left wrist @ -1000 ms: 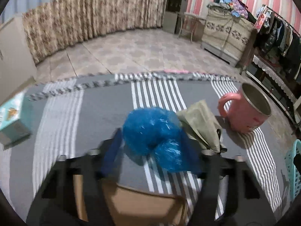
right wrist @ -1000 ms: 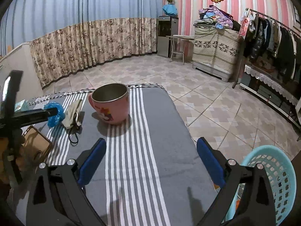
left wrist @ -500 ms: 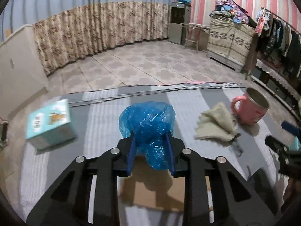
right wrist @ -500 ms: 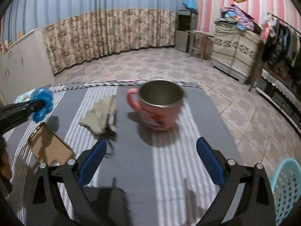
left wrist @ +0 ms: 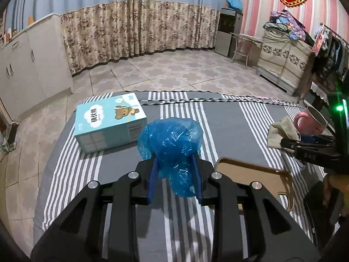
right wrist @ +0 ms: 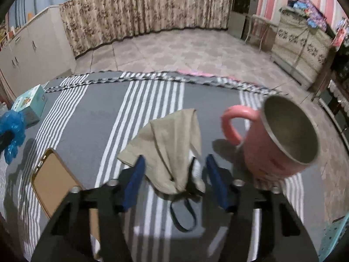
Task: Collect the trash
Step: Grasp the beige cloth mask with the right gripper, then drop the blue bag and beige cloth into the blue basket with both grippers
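Left wrist view: left tongs point(left wrist: 174, 180) clamped on a crumpled blue plastic bag point(left wrist: 171, 146), pads pressing both its sides, bag lifted clear of the striped table point(left wrist: 218, 118). Light blue box point(left wrist: 109, 122) at 10 o'clock from the bag, on the table, apart from it. Tan phone case point(left wrist: 255, 176) at 3 o'clock, just beside the tongs. Far right: right tongs seen side-on over a beige mask point(left wrist: 281, 134), pink mug point(left wrist: 309, 121) behind it.

Right wrist view: right tongs point(right wrist: 174, 181) closing, jaws at medium width, straddling the near end of the beige mask point(right wrist: 172, 144); pads not yet pressing it, picture blurred. Dark ear loop point(right wrist: 183, 216) trails toward 6 o'clock. Pink mug point(right wrist: 281, 137) at 3 o'clock, near the mask. Phone case point(right wrist: 54, 176) at 9 o'clock; blue bag point(right wrist: 12, 128) at far left edge.
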`<state>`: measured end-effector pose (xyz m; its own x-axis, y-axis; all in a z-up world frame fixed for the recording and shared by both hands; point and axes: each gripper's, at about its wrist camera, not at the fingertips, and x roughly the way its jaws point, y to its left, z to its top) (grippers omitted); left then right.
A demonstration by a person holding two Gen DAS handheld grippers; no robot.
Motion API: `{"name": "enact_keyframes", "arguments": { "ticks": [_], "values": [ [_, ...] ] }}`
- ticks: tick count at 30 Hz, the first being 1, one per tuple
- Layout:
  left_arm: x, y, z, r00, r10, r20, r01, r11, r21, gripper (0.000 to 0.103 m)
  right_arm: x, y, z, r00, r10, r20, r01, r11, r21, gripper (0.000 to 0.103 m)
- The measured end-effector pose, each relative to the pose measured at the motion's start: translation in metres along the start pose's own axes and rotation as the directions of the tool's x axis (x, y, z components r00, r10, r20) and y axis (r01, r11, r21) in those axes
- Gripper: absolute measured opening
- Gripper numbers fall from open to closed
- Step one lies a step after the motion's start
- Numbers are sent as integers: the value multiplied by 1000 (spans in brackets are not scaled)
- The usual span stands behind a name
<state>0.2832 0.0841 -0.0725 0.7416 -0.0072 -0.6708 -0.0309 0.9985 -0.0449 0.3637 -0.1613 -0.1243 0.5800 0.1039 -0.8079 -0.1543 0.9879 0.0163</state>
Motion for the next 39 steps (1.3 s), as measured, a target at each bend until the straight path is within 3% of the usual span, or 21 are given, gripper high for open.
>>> {"name": "enact_keyframes", "arguments": {
  "ticks": [1,2,5,14,18,23,31,36,39],
  "values": [
    [-1,0,0,1000,1,2,-1,1000,-1,26,0,3,0,1000,-1,1,1,1000,-13,37],
    [-1,0,0,1000,2,4,-2,1000,-3,26,-1,5,-1,1000,-1,7,1,1000,-20,24],
    [-7,-5,-1,1000,-3,4,3,1000,-7,26,-17,8,-4,998,-1,59,3,999,-35,13],
    [-51,-47,2,997,-30,66,28,999,30,26,-121,-27,-32,972,26,235,-25,1000,-8,12],
    [-76,-84,4,992,-83,97,78,995,55,26,-170,-67,-59,959,-32,281,22,999,36,12],
    [-106,-142,-5,978,-169,126,156,982,110,26,-225,-133,-110,940,-160,302,124,983,134,12],
    [-126,-245,-39,943,-321,89,297,932,209,26,-279,-233,-192,891,-362,276,269,908,322,12],
    [-130,-305,-62,911,-410,45,387,887,252,26,-280,-284,-229,877,-420,232,299,857,420,12],
    [-129,-346,-78,901,-433,16,409,862,299,26,-281,-310,-242,871,-441,216,304,830,468,12]
  ]
}}
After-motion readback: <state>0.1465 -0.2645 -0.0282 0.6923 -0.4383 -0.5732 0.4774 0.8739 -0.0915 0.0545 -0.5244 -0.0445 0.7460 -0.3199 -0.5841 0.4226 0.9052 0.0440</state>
